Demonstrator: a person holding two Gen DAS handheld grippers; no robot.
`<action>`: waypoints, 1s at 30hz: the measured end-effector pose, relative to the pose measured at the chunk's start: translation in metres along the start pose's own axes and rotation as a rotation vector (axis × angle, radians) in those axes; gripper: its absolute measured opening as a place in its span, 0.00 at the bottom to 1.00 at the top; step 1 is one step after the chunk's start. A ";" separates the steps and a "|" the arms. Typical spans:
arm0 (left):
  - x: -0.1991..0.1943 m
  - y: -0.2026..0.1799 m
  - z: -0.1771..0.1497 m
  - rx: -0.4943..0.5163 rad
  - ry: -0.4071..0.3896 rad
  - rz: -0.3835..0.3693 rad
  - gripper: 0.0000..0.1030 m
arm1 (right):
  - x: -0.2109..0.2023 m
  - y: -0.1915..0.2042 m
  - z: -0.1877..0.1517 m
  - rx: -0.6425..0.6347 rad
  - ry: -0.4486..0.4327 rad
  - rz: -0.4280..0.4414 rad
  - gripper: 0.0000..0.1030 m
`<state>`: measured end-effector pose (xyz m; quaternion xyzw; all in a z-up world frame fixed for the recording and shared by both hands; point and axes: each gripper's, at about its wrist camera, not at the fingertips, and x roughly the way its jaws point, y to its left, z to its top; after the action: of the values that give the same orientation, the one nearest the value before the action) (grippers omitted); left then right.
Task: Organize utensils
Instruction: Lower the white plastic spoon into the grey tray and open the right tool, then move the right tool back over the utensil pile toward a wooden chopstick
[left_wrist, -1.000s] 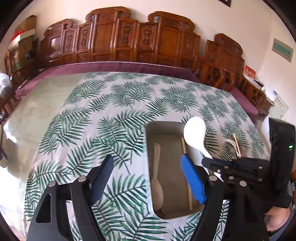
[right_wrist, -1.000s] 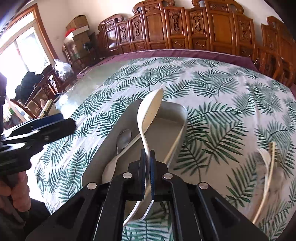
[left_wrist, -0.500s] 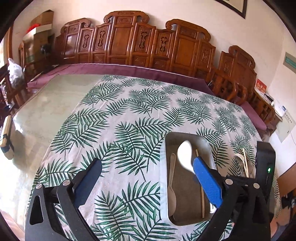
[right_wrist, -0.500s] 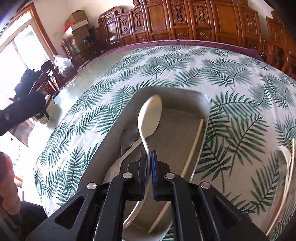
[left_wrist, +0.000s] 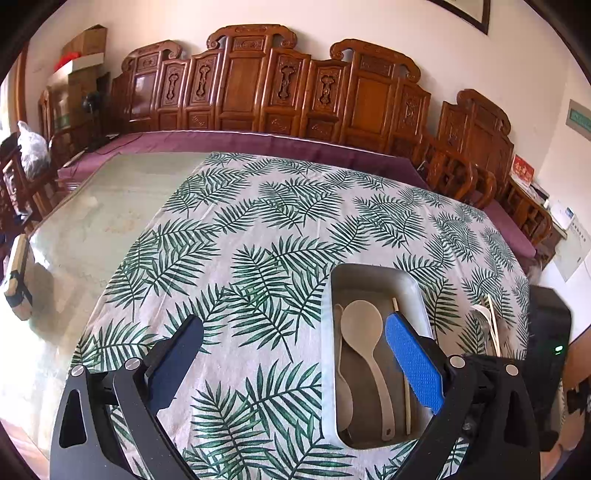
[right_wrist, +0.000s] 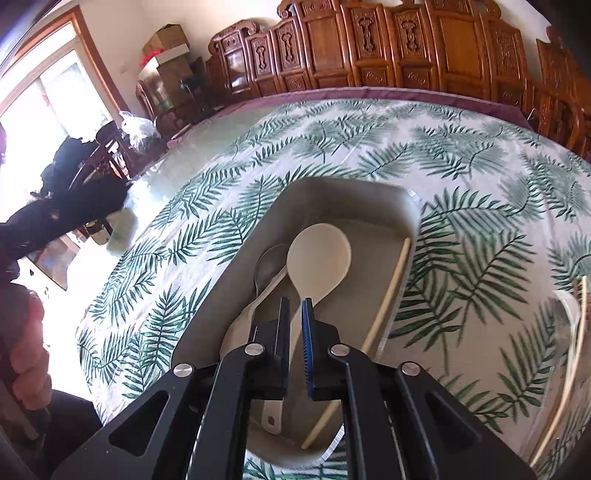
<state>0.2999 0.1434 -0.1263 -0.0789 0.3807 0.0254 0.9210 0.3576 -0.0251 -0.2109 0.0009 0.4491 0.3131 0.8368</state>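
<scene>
A grey tray (left_wrist: 369, 267) (right_wrist: 343, 184) sits on the palm-leaf cloth. In it lie a white rice spoon (left_wrist: 361, 323) (right_wrist: 319, 254), a metal spoon (left_wrist: 341, 387) (right_wrist: 269, 258) and one chopstick (left_wrist: 407, 410) (right_wrist: 388, 295). My right gripper (right_wrist: 295, 302) hovers over the rice spoon's handle, its jaws almost together with a thin slit. The left wrist view shows that handle lying free in the tray. My left gripper (left_wrist: 293, 321) is wide open above the cloth, left of the tray, holding nothing.
A white spoon (right_wrist: 569, 306) and a chopstick (left_wrist: 493, 325) lie on the cloth right of the tray. Carved wooden chairs (left_wrist: 258, 85) line the far edge of the table. A person's hand (right_wrist: 26, 350) shows at the left.
The rice spoon has gone from raised and tilted in the right gripper to lying flat in the tray. The right pads have parted slightly. The left jaws have spread wider.
</scene>
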 end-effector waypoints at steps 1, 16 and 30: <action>0.000 -0.001 0.000 0.004 0.000 0.001 0.92 | -0.004 -0.001 0.000 -0.001 -0.008 -0.002 0.09; -0.008 -0.031 -0.009 0.080 -0.023 -0.020 0.92 | -0.110 -0.065 -0.038 0.010 -0.108 -0.144 0.27; -0.036 -0.110 -0.025 0.197 -0.033 -0.139 0.92 | -0.164 -0.153 -0.069 0.111 -0.145 -0.277 0.33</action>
<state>0.2684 0.0314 -0.1046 -0.0139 0.3598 -0.0748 0.9299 0.3205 -0.2536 -0.1724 0.0077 0.3999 0.1686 0.9009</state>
